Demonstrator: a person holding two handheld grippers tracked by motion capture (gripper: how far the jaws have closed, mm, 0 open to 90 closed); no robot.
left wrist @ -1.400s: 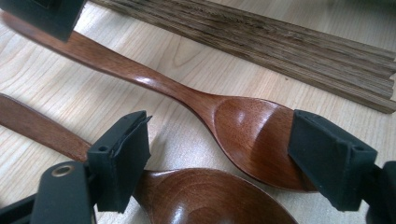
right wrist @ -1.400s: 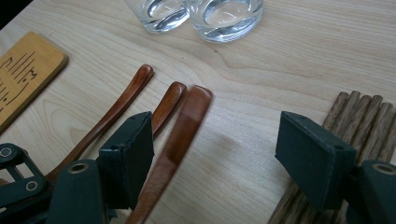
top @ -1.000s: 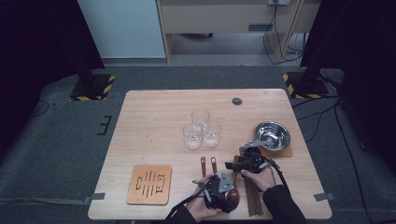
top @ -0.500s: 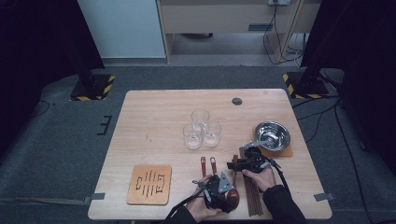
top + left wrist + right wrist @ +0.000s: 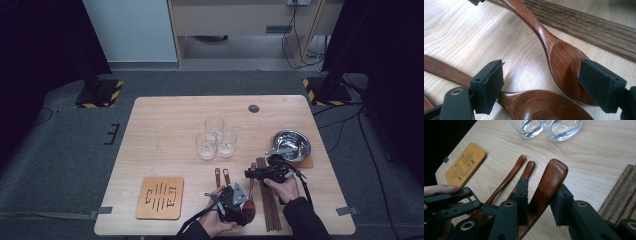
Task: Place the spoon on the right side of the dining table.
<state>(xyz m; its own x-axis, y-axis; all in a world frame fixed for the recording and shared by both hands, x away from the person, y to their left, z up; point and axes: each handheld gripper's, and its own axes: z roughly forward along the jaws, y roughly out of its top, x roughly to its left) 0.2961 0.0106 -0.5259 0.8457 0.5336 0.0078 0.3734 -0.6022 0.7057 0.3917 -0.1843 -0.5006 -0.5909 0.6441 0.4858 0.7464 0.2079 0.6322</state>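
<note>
Pinches the handle tip of 1 spoon in the right gripper, jaws having just been closing, pads now on both flanks. Lies just left of the chopsticks and right of 2 other spoons, long axis running from that grip back toward the person. Keeps the left gripper over its bowl, jaws apart, clamping nothing. Likely calls for a lift from the handle end, nearer the right hand.
</note>
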